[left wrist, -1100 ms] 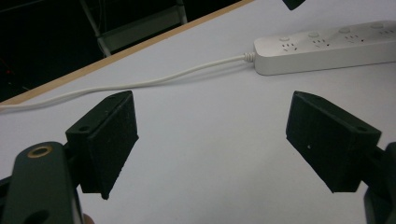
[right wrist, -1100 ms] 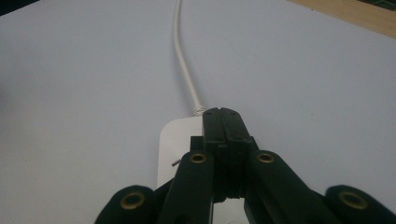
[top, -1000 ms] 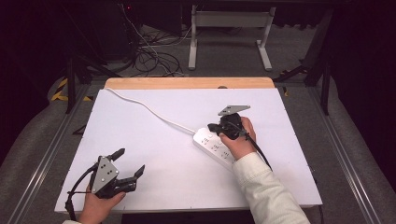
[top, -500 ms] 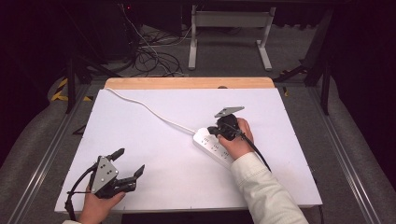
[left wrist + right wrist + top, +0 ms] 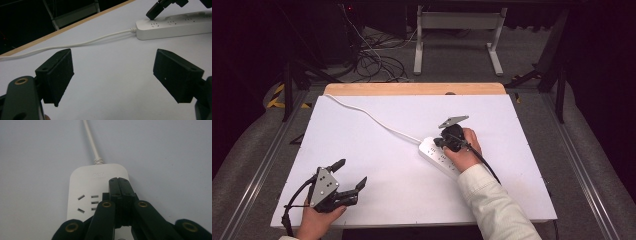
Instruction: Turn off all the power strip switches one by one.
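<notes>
The right gripper (image 5: 119,181) has its jaws pressed flat together with nothing between them, tips down on the top face of the power strip (image 5: 86,195), close to the end where the cord (image 5: 91,142) enters. From the high view the same gripper (image 5: 445,142) sits over the strip (image 5: 437,157) at the near right of the table (image 5: 377,130), the hand wrapped behind it. The sockets (image 5: 87,203) lie just left of the tips; whether a switch sits under the tips is hidden.

This looks like a press or a pinning of the strip. To do it well, push straight down through the closed tips rather than at a slant, so the strip does not skate across the smooth top. Keep the tips off the socket slots.

The left gripper (image 5: 349,177) lies well away, at the near left, jaws spread wide and holding nothing; its pads (image 5: 58,75) frame bare table, with the strip (image 5: 175,25) far ahead. If the strip slides, bringing that gripper over to brace its free end would help.
</notes>
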The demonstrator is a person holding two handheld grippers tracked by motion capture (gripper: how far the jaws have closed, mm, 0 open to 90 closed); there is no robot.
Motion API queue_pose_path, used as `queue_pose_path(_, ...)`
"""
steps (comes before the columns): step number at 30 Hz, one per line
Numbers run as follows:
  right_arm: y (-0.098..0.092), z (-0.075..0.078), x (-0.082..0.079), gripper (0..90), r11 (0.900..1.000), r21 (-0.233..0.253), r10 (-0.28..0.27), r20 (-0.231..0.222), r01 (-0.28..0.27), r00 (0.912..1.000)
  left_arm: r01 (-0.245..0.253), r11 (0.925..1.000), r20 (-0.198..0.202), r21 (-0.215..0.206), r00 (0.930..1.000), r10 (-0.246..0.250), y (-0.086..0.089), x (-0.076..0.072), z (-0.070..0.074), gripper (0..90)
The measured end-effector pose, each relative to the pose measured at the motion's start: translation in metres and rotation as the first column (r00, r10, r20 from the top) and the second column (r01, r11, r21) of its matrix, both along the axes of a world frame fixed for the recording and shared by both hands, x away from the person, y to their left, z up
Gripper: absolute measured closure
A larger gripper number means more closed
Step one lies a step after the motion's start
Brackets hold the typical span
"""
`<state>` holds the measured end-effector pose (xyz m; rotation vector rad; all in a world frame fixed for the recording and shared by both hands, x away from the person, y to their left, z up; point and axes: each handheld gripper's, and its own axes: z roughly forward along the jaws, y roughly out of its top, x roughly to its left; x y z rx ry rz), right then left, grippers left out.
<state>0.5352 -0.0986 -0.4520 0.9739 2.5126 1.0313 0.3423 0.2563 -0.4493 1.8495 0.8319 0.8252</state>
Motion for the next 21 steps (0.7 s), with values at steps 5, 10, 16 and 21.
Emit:
queue_pose_path(5,0.0019,-0.0011,-0.0012,90.0,1.000,-0.018,-0.003,0.004,0.003,1.0000,0.000,1.0000,-0.004,-0.005,1.0000,0.000,-0.0003,0.0001,-0.0003,17.4)
queue_pose_path(10,0.0015,-0.0010,-0.0008,90.0,1.000,-0.016,0.000,0.000,0.000,1.0000,0.000,1.0000,-0.003,-0.002,1.0000,0.000,-0.0004,0.0003,-0.0005,17.4)
queue_pose_path(16,0.0030,-0.0001,-0.0004,90.0,1.000,-0.031,0.001,-0.002,-0.001,1.0000,0.002,1.0000,-0.007,-0.002,1.0000,-0.002,-0.0010,0.0004,-0.0009,17.4)
queue_pose_path(21,0.0057,-0.0002,-0.0022,90.0,0.999,-0.046,-0.010,0.013,0.010,0.9999,0.003,1.0000,-0.005,0.005,1.0000,-0.003,-0.0007,0.0007,-0.0008,17.4)
